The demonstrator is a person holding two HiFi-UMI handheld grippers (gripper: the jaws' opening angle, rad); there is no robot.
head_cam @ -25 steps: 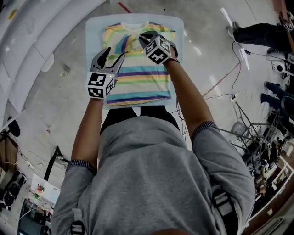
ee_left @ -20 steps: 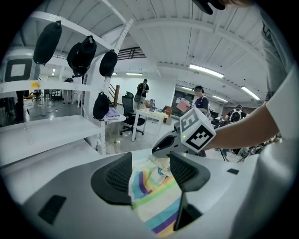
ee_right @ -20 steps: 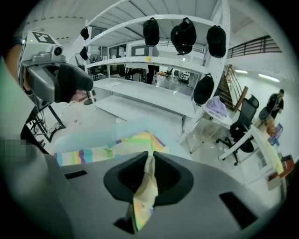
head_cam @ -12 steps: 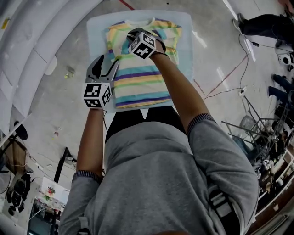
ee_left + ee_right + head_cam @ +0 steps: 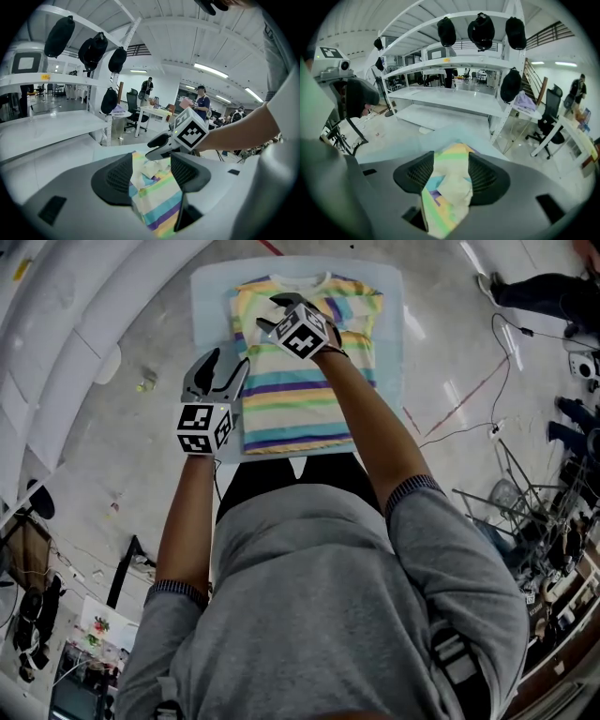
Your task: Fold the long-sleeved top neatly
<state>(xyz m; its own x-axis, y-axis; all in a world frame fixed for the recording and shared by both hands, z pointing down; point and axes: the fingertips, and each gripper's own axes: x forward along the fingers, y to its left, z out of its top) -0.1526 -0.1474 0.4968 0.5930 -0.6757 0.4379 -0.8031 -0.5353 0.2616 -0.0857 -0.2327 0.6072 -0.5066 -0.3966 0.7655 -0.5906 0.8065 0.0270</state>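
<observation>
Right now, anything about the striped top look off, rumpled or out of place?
Nothing torn or spilled. One rumple: cloth of the striped top is bunched, pale underside showing, between the pads of the right hand-held gripper, whose jaws have just been opening. The top lies wholly on the pale blue surface.

Head view: overhead, steeply down past torso (image 5: 309, 596). Gripper views: close, low, along own jaws. All three share striped top (image 5: 281, 399).
</observation>
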